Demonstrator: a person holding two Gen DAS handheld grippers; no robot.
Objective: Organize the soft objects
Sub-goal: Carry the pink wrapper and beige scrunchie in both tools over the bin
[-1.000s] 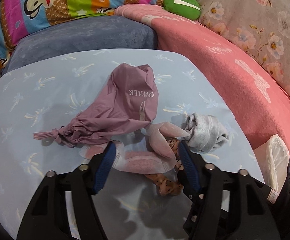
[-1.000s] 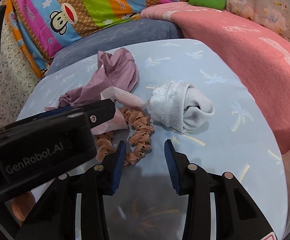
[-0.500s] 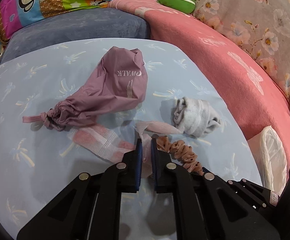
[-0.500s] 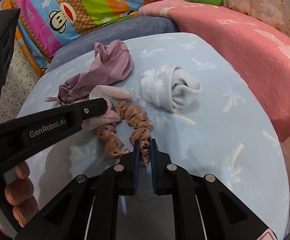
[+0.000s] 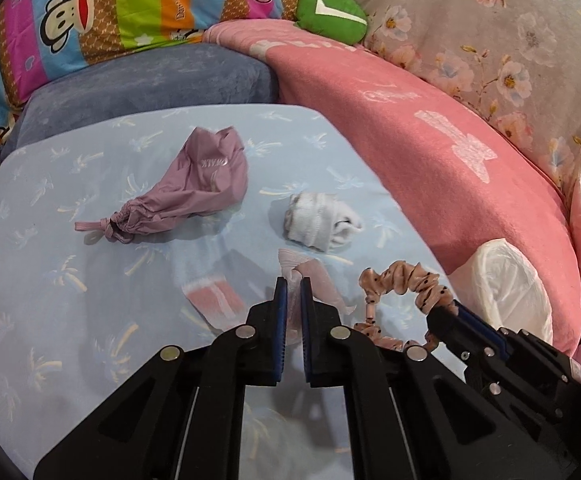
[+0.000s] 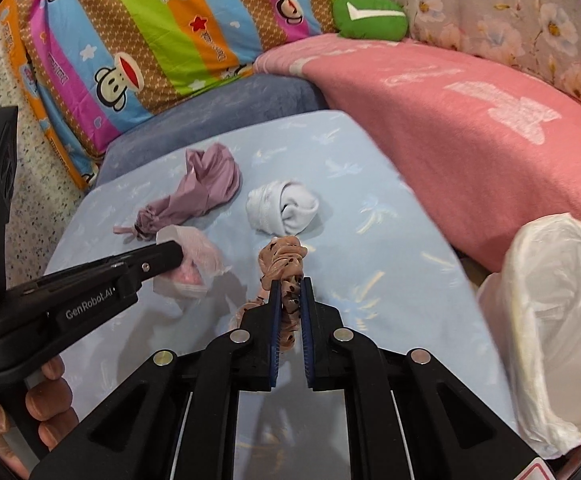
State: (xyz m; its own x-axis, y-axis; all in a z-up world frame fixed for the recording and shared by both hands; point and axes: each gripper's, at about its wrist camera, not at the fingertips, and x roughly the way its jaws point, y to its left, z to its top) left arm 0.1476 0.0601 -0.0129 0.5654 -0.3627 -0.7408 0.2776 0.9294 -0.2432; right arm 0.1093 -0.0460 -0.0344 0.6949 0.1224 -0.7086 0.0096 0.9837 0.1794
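Currently we find the left gripper with its jaws pressed together on a pale pink sheer cloth, which hangs from the tips above the light blue mat. Beyond that gripper and to its left lies the mauve drawstring bag; the rolled white sock sits just ahead and slightly right. We note the right gripper pinching the spotted peach scrunchie, lifted clear of the mat, with the sock directly beyond its tips. A white plastic bag stands open to that gripper's right, beside the pink blanket.
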